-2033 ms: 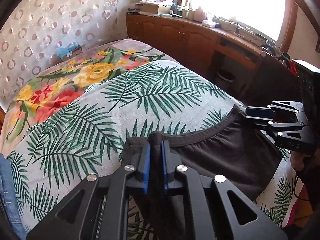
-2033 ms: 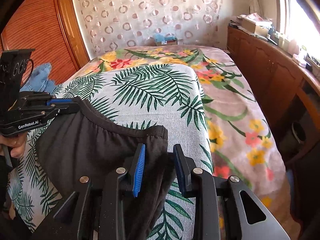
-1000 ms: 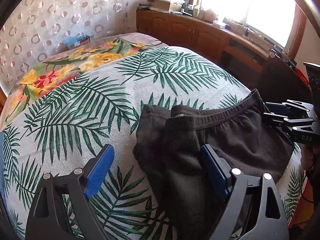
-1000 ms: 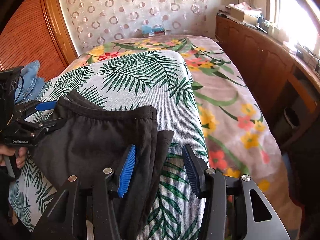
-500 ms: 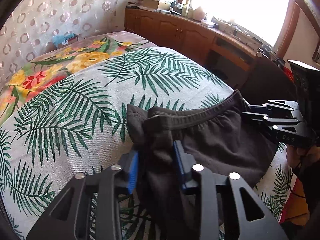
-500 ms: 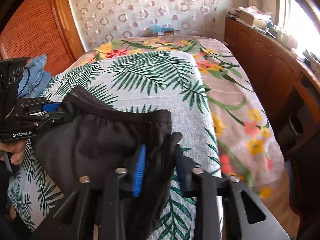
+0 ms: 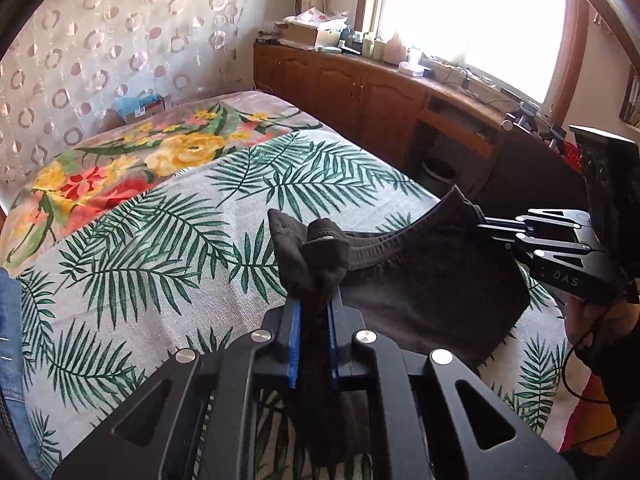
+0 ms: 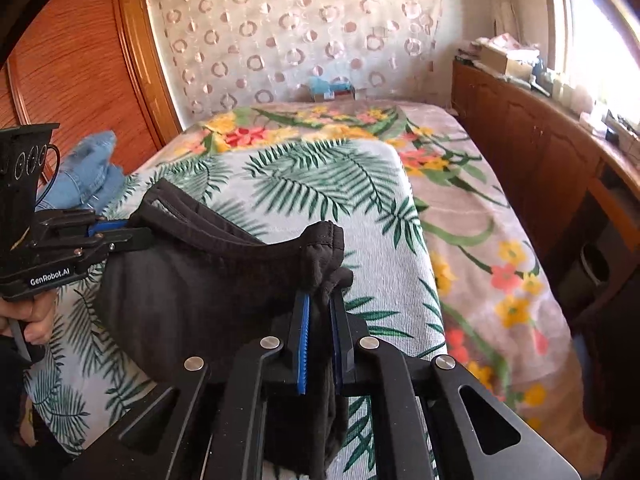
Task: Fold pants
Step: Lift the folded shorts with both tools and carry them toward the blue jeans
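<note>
1. at the far left of the right wrist view, a crumpled light-blue denim garment [image 8: 86, 176] lies at the edge of the bed beside a reddish-brown slatted wooden door [image 8: 76, 64].
2. just right of it, the black left gripper with blue finger pads [image 8: 120, 232] is clamped on one end of the waistband of the dark charcoal knit pants [image 8: 192, 292]; in its own view the left gripper [image 7: 314, 308] shows both pads pressed tight against a bunched fold of the cloth.
3. across the middle, the pants hang slack between the two tools, the ribbed waistband [image 7: 384, 246] sagging in a curve above the grey towel printed with green palm fronds [image 7: 160, 240], while the lower cloth rests on that towel.
4. further right in the left wrist view, the black right gripper with blue finger pads [image 7: 486, 226] is pinched shut on the other end of the waistband; its own camera shows the right gripper [image 8: 320, 316] closed on a gathered wad of fabric.
5. beyond the towel, a pinkish blanket with yellow and red flowers [image 8: 480, 216] covers the bed.
6. along the right wall, brown wooden cabinets [image 8: 532, 140] run under a bright window [image 7: 472, 20], their top cluttered with boxes and bottles.
</note>
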Motion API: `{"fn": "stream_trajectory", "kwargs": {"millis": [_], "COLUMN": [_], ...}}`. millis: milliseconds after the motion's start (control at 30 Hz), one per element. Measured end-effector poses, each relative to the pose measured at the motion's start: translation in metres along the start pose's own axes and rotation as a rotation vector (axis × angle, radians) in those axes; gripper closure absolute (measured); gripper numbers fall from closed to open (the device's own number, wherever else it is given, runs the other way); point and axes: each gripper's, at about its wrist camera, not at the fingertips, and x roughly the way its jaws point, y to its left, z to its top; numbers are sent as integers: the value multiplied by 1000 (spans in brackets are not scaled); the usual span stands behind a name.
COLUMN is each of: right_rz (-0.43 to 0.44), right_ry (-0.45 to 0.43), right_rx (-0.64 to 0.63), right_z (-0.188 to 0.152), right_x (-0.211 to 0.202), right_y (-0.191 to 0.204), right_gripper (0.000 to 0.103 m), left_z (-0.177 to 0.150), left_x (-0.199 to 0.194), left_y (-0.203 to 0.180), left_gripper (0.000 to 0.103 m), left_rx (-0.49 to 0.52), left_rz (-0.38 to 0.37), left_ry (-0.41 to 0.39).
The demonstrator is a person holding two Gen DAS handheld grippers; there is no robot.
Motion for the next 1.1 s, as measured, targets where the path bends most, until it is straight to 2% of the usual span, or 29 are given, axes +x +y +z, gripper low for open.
{"fn": "stream_trajectory", "kwargs": {"millis": [400,900,1100], "right_rz": [-11,42,76], "right_ry": [-98,-181,-213], "right_rx": [-49,-135,-172], "right_z": [-9,-26,-15], "right_x": [-33,-72,-73], "right_y": [27,56,66], "right_gripper": [95,95,95], "left_z": [-9,-38,-39], "left_x": [-51,-129,-158], "left_y": [-11,-14,-4], "left_gripper": [91,91,91], "left_rx": [23,4,-4], "left_rz": [47,115,159], "left_ry": [-79,-183,-228]}}
